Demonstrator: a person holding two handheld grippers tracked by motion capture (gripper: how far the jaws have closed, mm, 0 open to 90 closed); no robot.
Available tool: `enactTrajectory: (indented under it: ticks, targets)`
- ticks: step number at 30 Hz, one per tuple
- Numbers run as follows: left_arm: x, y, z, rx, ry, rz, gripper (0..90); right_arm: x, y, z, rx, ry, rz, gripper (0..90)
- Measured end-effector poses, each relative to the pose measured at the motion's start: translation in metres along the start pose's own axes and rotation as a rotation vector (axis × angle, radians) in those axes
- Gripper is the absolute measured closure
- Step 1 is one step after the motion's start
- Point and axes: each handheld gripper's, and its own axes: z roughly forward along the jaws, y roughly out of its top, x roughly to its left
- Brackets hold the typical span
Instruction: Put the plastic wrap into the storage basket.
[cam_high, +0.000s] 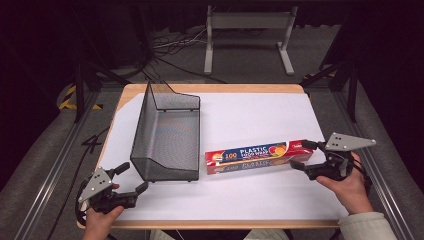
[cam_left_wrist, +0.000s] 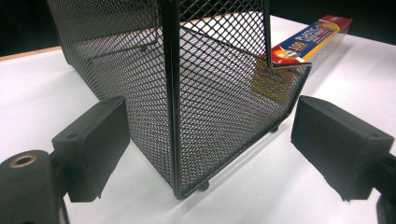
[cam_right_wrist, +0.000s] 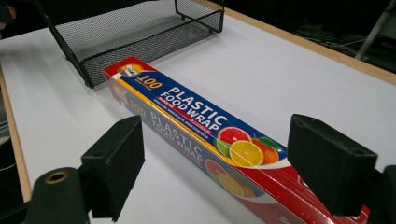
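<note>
Food wrap box (cam_high: 257, 156): light, stiff, slick cardboard; grasp across its narrow sides. Right gripper (cam_high: 300, 154) open astride its end; left gripper (cam_high: 132, 177) open, empty.

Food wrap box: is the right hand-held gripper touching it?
Apart. The right gripper view shows the right hand-held gripper with its jaws open either side of the food wrap box, white table visible between left pad and box.

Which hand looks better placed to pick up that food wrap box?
The right gripper: its open jaws already straddle the end of the food wrap box. The left gripper sits by the mesh basket.
</note>
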Motion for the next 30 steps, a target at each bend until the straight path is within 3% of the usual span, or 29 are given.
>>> enactTrajectory:
  ticks: [12,17,30]
  targets:
    - [-0.001,-0.002,-0.001,-0.002,0.003,0.003,12.5,-0.004,0.026,0.022,0.009,0.026,-0.036,18.4]
    - [-0.001,-0.002,-0.002,-0.001,0.008,-0.003,12.5,-0.003,0.035,0.034,0.046,0.055,-0.080,19.0]
    - [-0.001,-0.006,-0.010,-0.001,0.026,-0.004,12.5,-0.004,0.057,0.068,0.130,0.111,-0.121,19.4]
